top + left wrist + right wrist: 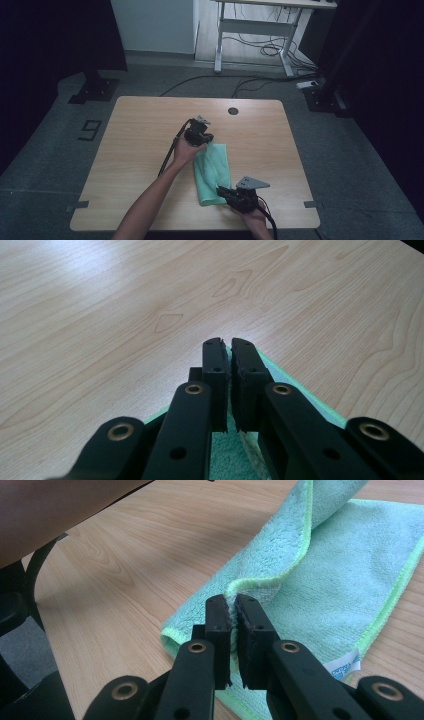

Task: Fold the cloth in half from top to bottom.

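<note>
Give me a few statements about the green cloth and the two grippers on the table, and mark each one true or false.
1. The left gripper is shut on the green cloth. True.
2. The right gripper is open above bare wood. False: it is shut on a cloth edge.
3. The cloth lies flat, fully spread. False: it is folded over itself.
4. The table is light wood with a round hole near its far edge. True.
</note>
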`<action>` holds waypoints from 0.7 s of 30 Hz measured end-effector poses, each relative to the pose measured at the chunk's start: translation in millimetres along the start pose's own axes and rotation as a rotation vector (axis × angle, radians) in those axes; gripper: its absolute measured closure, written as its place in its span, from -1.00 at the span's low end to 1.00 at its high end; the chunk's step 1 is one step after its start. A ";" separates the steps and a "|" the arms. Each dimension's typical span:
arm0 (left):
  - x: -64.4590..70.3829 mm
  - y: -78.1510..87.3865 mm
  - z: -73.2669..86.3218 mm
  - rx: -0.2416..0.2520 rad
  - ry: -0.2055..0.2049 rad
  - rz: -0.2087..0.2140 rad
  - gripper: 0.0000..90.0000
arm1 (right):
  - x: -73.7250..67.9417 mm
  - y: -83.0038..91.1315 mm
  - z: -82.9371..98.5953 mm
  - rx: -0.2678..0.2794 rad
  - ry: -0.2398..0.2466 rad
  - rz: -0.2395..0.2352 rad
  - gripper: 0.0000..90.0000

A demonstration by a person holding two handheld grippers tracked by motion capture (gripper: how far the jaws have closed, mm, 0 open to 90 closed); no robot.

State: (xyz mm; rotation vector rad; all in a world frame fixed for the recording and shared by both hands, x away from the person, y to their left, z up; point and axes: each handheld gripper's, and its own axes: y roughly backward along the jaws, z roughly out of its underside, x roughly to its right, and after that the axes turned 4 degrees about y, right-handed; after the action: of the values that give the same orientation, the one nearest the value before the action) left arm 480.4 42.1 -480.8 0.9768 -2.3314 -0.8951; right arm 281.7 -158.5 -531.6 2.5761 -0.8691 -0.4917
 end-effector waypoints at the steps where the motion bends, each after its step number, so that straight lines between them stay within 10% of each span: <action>1: 1.4 -1.6 -0.7 0.001 0.001 0.004 0.90 | -0.8 0.1 0.0 0.000 0.004 0.000 0.87; 21: 4.9 -5.2 -2.0 -0.002 -0.005 0.012 0.90 | -13.5 -5.1 -2.0 0.000 0.032 -0.044 0.87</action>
State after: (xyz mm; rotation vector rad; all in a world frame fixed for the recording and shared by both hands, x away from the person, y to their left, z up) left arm 480.8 34.8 -482.4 0.9596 -2.3379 -0.8953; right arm 275.1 -145.7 -529.4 2.6010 -0.8030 -0.4610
